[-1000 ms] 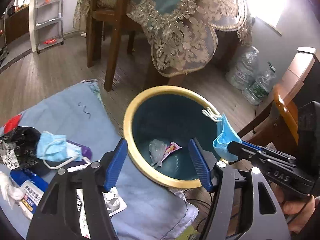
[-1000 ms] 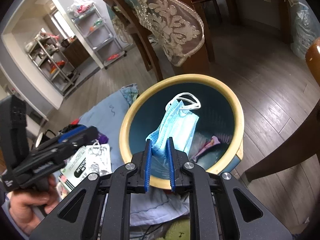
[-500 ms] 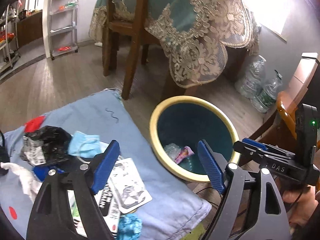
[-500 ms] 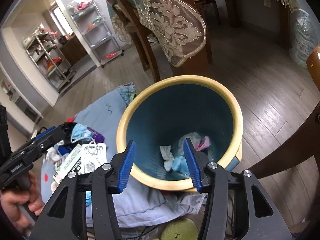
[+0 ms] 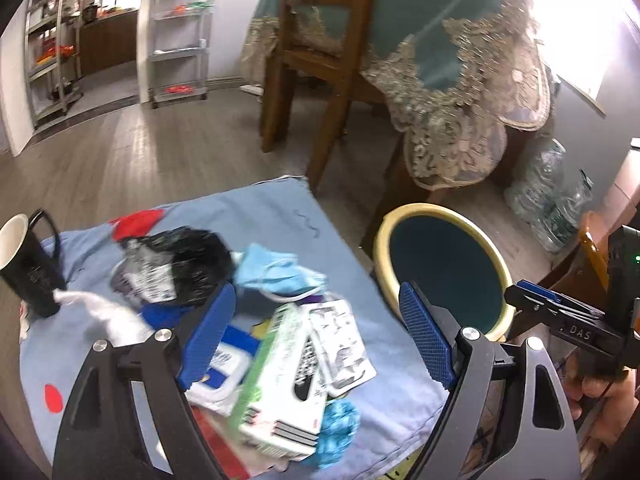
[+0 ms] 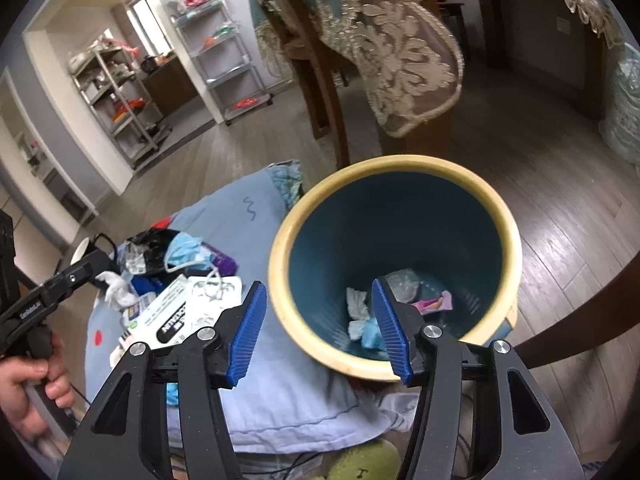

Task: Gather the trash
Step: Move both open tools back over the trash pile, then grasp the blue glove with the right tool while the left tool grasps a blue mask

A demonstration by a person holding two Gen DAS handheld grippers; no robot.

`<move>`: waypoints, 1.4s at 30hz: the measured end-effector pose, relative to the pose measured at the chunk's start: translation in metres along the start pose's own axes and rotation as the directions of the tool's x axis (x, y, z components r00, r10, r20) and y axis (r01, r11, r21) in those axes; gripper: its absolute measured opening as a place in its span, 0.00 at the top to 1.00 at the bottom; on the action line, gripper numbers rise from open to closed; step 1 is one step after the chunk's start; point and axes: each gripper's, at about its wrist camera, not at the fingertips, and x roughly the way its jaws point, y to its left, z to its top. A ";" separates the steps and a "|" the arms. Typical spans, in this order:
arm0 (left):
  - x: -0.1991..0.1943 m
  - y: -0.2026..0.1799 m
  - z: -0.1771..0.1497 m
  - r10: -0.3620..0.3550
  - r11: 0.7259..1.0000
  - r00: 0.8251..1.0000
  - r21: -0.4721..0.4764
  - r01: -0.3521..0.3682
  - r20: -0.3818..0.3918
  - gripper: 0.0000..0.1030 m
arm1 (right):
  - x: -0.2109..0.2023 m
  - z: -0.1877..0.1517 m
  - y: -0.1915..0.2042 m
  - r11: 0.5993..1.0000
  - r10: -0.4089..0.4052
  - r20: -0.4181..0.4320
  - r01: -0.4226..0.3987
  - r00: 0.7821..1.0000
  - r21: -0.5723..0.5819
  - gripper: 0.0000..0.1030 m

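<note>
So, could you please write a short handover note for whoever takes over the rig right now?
Left gripper: open, empty, over the trash pile on the blue cloth.
Right gripper: jaws opening, nothing between them, above the bin.
Done: a blue mask, tissue and wrapper lie in the bin.
Left: another blue mask, black bag, white box and smaller bits on the cloth.

A home dining room. Grey wood-plank floor (image 5: pixel 160 152) runs under a dark wooden dining chair (image 5: pixel 316 60) pushed against a table draped in a teal cloth with cream lace edging (image 5: pixel 452 80). White metal shelving racks (image 6: pixel 216 52) stand by a doorway. Large clear plastic water bottles (image 5: pixel 552 200) sit against the wall.
</note>
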 end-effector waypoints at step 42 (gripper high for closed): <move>0.019 0.055 -0.013 0.016 0.998 0.998 -0.055 -0.019 -0.058 0.23 | 0.081 -0.086 0.139 0.911 0.107 -0.371 -0.241 0.922 -0.336 0.48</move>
